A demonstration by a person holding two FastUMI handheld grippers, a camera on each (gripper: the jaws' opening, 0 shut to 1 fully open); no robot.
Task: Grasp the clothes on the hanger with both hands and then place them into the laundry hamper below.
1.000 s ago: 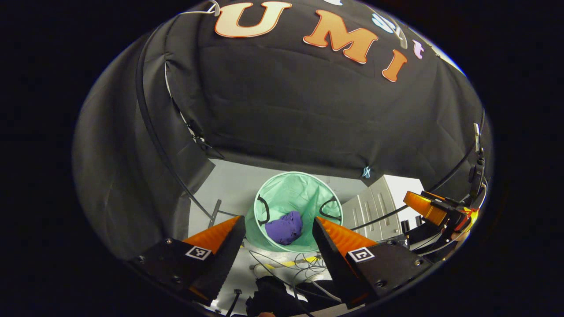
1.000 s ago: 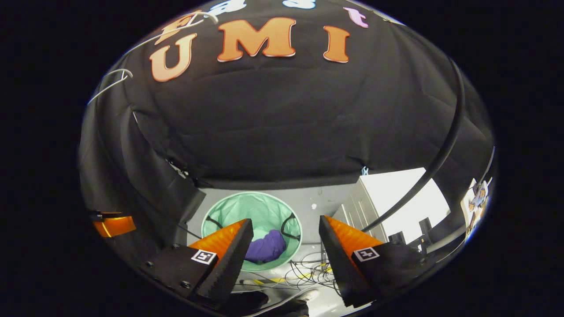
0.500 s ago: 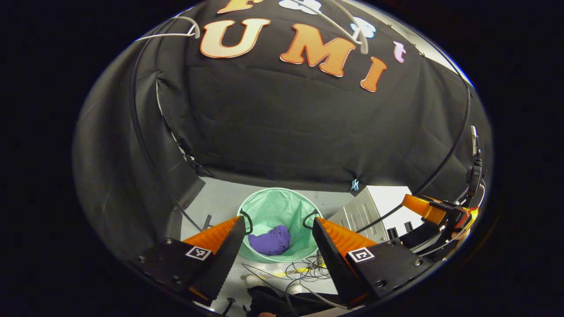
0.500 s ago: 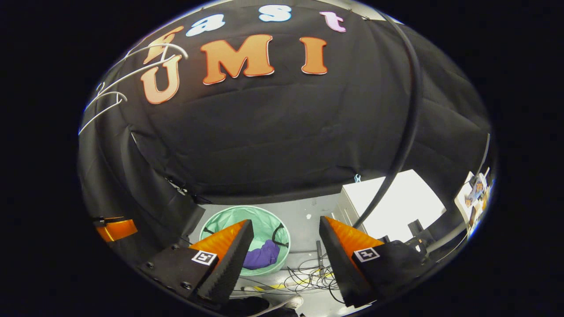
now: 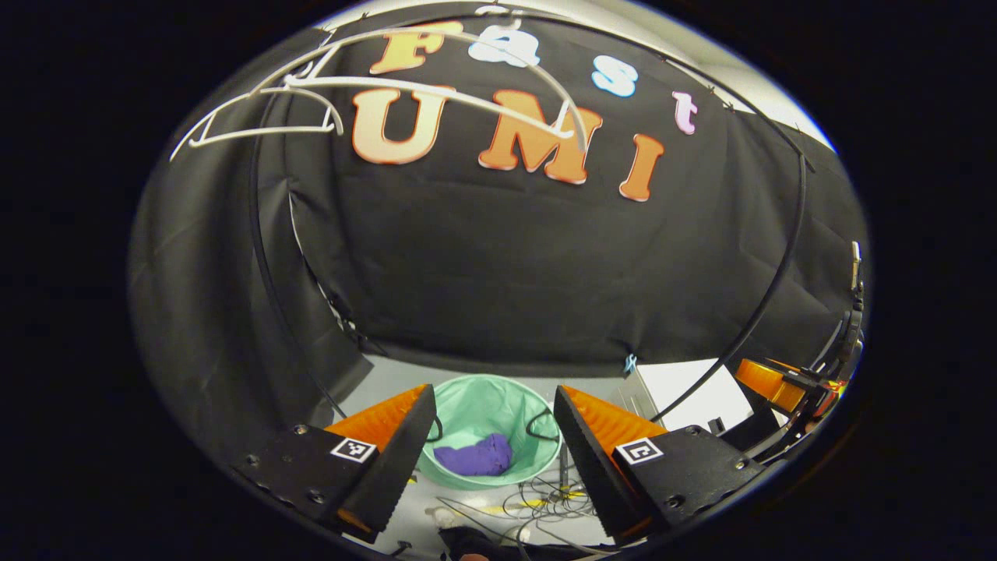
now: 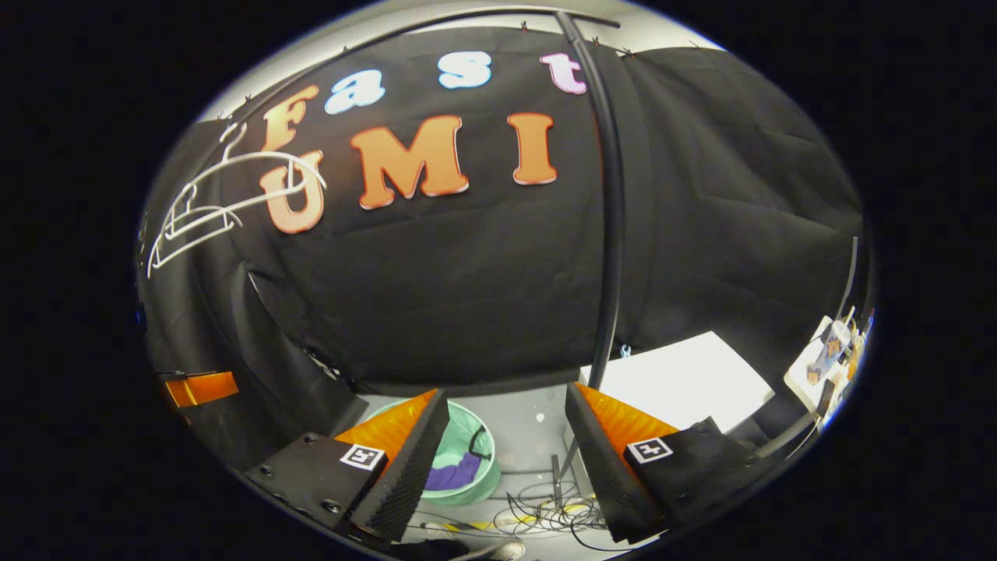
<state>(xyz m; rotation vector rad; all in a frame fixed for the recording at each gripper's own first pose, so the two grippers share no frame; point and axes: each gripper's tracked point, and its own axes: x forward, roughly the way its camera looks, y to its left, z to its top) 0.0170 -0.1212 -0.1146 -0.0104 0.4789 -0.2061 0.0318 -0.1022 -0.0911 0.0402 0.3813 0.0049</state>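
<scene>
Purple crumpled garment (image 5: pixel 473 456) lies in the mint-green fabric laundry hamper (image 5: pixel 489 397) at six o'clock; my left gripper (image 5: pixel 489 436) gapes, holding nothing. My right gripper (image 6: pixel 506 444) is spread and empty too, one finger (image 6: pixel 405 467) hiding half the hamper. Bare white wire hangers (image 5: pixel 374 93) at eleven.

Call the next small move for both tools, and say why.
Probably none beyond backing away: the job looks finished. The purple crumpled garment lies inside the mint-green fabric hamper, the white wire hangers hang bare, and both the left tool and the right tool are open and hold nothing. I'd ease them back to rest.
</scene>
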